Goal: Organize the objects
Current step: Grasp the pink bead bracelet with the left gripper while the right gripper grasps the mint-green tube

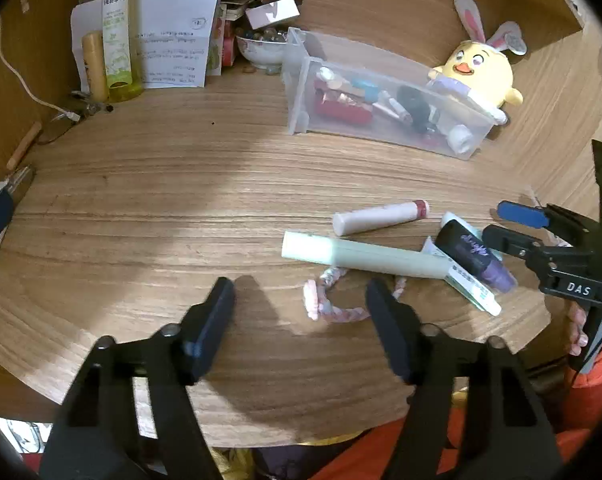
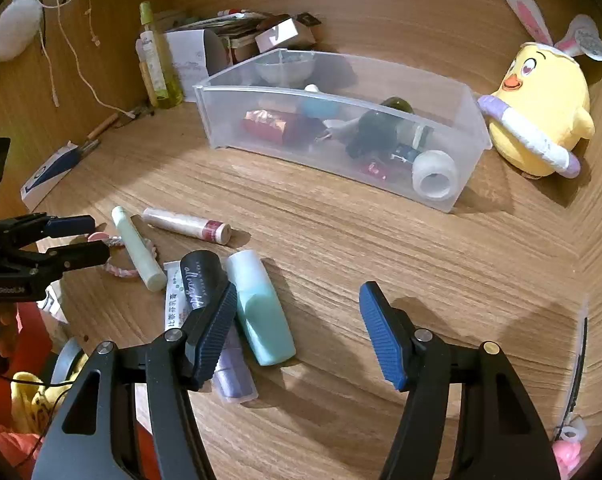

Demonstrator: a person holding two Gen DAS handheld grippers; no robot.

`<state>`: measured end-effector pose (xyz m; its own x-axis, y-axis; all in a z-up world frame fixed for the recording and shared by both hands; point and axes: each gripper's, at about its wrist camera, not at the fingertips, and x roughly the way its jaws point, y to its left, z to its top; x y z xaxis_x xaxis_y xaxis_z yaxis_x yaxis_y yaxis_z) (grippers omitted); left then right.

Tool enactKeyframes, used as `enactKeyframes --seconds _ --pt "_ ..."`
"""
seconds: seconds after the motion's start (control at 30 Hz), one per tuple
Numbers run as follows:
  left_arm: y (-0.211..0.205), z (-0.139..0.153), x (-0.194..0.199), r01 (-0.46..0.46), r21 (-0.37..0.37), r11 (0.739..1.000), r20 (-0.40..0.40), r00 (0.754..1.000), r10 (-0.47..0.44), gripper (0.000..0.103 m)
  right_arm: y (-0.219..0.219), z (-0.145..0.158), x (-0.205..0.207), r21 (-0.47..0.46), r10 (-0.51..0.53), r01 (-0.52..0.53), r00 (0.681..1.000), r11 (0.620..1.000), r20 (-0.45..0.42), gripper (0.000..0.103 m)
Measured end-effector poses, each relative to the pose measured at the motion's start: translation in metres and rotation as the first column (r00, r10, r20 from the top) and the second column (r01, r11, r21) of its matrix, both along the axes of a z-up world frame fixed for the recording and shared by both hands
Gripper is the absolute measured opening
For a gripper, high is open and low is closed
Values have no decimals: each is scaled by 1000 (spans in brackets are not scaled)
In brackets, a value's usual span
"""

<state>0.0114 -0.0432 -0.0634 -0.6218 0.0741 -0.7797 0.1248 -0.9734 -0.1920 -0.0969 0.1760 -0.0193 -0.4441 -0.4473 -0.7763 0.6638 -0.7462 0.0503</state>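
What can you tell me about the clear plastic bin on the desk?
The clear plastic bin is a translucent, open-topped rectangular tray sitting flat on the wooden desk, angled to the cameras. It holds a jumble of small cosmetics, including a red wrapped item and a white tape roll. The yellow chick plush sits close by its far end.

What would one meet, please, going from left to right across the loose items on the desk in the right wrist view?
Pale green tube → white tube with red cap → teal bottle; beyond, the clear bin → yellow chick plush.
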Motion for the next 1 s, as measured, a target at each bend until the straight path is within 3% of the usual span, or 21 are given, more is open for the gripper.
enactKeyframes --seconds 0.37,0.47,0.67,1.0 --pt "10 -3 4 21 -31 999 -29 999 -22 15 -7 -11 -4 29 13 -14 1000 999 22 60" --pt "11 -4 6 7 -39 999 -42 999 -9 12 -12 -14 -4 33 20 -21 999 999 27 53" --pt "7 4 5 2 -19 1000 -58 998 -3 11 -17 -15 -2 46 19 -19 1000 999 8 23" --pt "4 38 -8 -2 -20 1000 -156 988 -1 11 -8 -3 -12 -35 -39 39 999 999 -6 23"
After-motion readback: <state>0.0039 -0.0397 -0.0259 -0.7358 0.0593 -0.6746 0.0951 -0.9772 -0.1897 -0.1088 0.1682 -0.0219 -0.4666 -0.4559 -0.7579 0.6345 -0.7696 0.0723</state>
